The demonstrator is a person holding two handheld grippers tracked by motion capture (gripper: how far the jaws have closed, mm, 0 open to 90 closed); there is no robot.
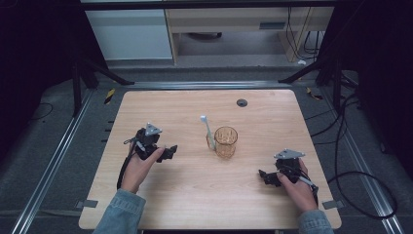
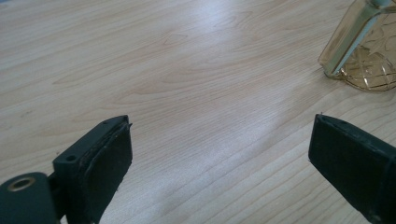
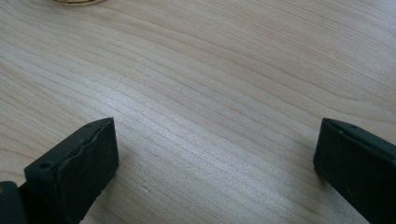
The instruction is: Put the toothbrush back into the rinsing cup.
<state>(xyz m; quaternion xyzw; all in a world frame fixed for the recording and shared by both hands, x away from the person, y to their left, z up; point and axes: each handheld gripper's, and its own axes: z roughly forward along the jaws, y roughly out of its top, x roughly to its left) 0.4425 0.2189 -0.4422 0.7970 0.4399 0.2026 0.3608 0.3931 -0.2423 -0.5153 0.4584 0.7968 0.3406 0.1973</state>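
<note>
1. Surface: a light wooden counter [image 1: 195, 195] with rounded corners stands on a grey floor [image 1: 58, 122]. Metal rails [image 1: 53, 161] run along both sides. A pale cabinet [image 1: 129, 34] stands beyond the far edge.
2. Port: a small dark round grommet [image 1: 242, 102] sits in the counter near the far edge, right of centre.
3. Glass: an amber patterned glass [image 1: 226, 142] stands upright near the counter's centre, slightly toward the right. In the left claw view its base [image 2: 369, 74] appears at the upper right.
4. Toothbrush: a white toothbrush [image 1: 207, 129] leans against the glass on its left side, head up and tilted toward the far left. Whether its lower end rests inside or outside the glass cannot be told.
5. Left claw [image 1: 168, 152]: held by the left hand [image 1: 141, 168], low over the counter, left of the glass and apart from it. Jaws are spread wide with bare wood between them; released, grasping nothing.
6. Right claw [image 1: 267, 176]: held by the right hand [image 1: 297, 187], low over the counter, to the near right of the glass and well apart from it. Jaws are spread wide over bare wood; released, grasping nothing.
7. Cables: a black cable [image 1: 360, 175] trails from the right claw off the counter's right edge.
</note>
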